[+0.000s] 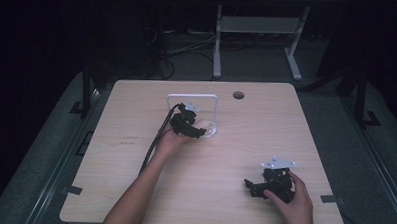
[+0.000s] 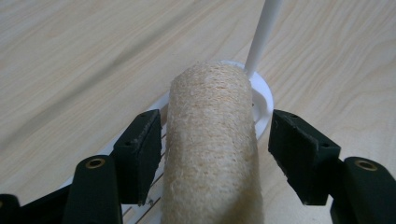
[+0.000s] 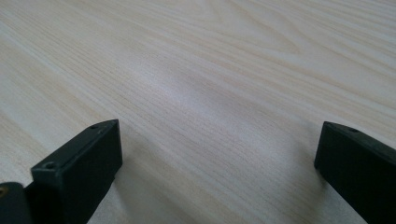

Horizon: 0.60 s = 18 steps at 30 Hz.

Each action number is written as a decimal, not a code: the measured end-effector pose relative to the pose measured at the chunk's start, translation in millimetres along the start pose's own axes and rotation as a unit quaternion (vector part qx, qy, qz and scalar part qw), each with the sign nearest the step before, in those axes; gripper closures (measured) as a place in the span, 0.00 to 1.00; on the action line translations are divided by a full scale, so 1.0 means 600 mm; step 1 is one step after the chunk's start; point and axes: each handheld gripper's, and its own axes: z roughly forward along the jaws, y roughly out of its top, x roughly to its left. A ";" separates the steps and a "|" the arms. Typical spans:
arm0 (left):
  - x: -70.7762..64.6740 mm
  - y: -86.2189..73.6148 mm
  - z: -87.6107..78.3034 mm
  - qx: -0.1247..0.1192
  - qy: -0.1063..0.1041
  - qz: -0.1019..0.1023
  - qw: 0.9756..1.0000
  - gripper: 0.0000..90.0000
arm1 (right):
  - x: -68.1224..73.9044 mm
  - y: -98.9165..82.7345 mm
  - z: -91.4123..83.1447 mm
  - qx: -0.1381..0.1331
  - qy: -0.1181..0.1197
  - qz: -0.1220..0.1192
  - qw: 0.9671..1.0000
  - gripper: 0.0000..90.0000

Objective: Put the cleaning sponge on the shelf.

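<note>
A tan, rough loofah-like roll (image 2: 210,140) lies between the jaws of my left gripper (image 2: 215,116). The jaws stand open around it: the left pad (image 2: 140,154) sits right against it and a small gap shows at the right pad (image 2: 299,154). The roll rests on the base of a white wire rack (image 2: 264,100), whose thin upright rod (image 2: 261,37) rises behind it. In the high view my left gripper (image 1: 198,129) is at the rack's (image 1: 192,97) foot, mid-table. My right gripper (image 1: 251,186) is open near the front right, over bare wood (image 3: 210,93), with nothing between its jaws.
The light wooden table (image 1: 136,115) has a round cable hole (image 1: 238,95) near its far edge. Beyond it stands a white desk frame (image 1: 259,29) on the dark floor. Black cables trail from my left gripper along the person's forearm (image 1: 150,155).
</note>
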 end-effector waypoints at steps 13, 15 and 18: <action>-0.005 -0.003 -0.055 -0.036 -0.026 -0.005 0.999 0.78 | 0.000 0.000 0.000 0.000 0.000 -0.001 1.000 0.01; -0.010 -0.004 -0.062 -0.035 -0.042 -0.005 0.998 0.89 | 0.000 0.000 0.000 0.001 0.000 -0.001 1.000 0.01; -0.014 -0.006 -0.063 -0.035 -0.052 -0.005 0.998 1.00 | 0.000 0.000 0.000 0.000 0.000 -0.001 1.000 0.01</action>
